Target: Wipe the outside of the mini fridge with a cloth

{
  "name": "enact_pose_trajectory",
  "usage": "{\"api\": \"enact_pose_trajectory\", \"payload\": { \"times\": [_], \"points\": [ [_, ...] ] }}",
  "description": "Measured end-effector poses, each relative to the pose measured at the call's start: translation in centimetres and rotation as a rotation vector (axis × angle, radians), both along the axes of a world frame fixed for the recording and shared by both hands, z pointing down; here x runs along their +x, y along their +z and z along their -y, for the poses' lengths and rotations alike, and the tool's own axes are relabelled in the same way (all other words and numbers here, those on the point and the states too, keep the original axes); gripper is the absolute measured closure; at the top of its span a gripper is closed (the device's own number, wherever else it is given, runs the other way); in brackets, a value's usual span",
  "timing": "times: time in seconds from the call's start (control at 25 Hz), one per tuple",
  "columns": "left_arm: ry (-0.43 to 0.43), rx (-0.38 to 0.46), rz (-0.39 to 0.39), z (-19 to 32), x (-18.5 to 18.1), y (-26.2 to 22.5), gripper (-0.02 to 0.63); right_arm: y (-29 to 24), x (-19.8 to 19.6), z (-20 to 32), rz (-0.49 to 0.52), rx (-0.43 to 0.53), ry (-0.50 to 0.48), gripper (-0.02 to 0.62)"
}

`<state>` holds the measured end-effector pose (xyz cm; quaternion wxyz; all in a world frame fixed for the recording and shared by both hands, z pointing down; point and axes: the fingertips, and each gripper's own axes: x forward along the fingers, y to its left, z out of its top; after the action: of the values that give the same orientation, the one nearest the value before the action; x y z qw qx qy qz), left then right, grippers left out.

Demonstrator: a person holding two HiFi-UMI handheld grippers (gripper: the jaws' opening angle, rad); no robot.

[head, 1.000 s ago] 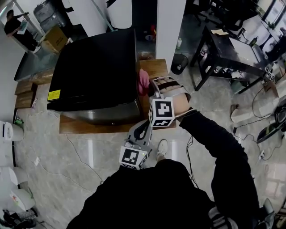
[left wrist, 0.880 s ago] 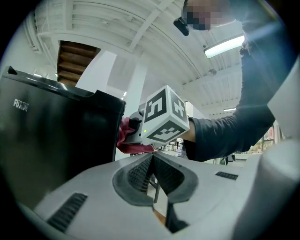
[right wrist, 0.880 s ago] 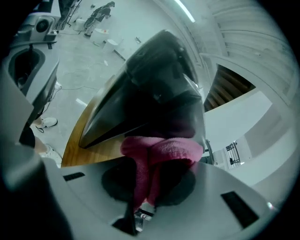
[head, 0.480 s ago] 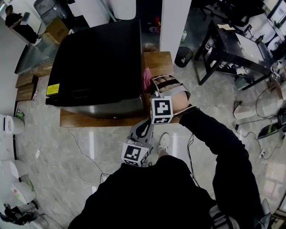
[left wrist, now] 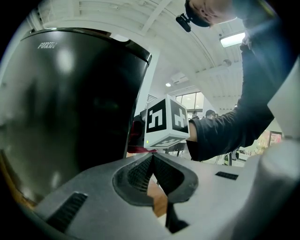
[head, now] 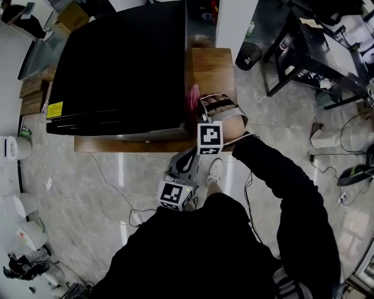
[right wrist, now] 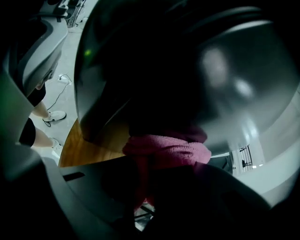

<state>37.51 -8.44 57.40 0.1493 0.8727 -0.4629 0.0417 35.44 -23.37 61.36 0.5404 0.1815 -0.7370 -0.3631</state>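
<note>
The black mini fridge (head: 123,64) stands on a low wooden table (head: 213,67); its glossy side fills the right gripper view (right wrist: 187,70) and the left of the left gripper view (left wrist: 70,108). A pink cloth (head: 192,96) is pressed against the fridge's right side, with my right gripper (head: 197,102) shut on it; the cloth (right wrist: 166,150) bunches just ahead of the jaws. My left gripper (head: 186,160) hangs below the table's front edge, shut, with nothing between its pads (left wrist: 152,171). The right gripper's marker cube (left wrist: 164,122) shows ahead of it.
A dark table (head: 318,47) stands at the right, with a black bin (head: 248,55) near a white pillar (head: 234,17). Cables (head: 105,193) trail over the marbled floor. White appliances (head: 11,146) line the left edge. The person's shoe (head: 214,171) is by the table's front.
The head camera has come closer over the fridge, so everything sits lower and larger in view. The right gripper with the cloth stays against the fridge's right side; the left gripper has barely moved.
</note>
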Motion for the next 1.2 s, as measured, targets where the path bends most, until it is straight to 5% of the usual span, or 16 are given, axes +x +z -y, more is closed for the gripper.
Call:
{"api": "enact_pose_trajectory", "payload": {
  "times": [1.2],
  "points": [
    [-0.171,-0.15,0.107,-0.8,-2.9,11.9,0.6,22.9,0.0,-0.2,-0.146,-0.318,0.012,0.534]
  ]
}}
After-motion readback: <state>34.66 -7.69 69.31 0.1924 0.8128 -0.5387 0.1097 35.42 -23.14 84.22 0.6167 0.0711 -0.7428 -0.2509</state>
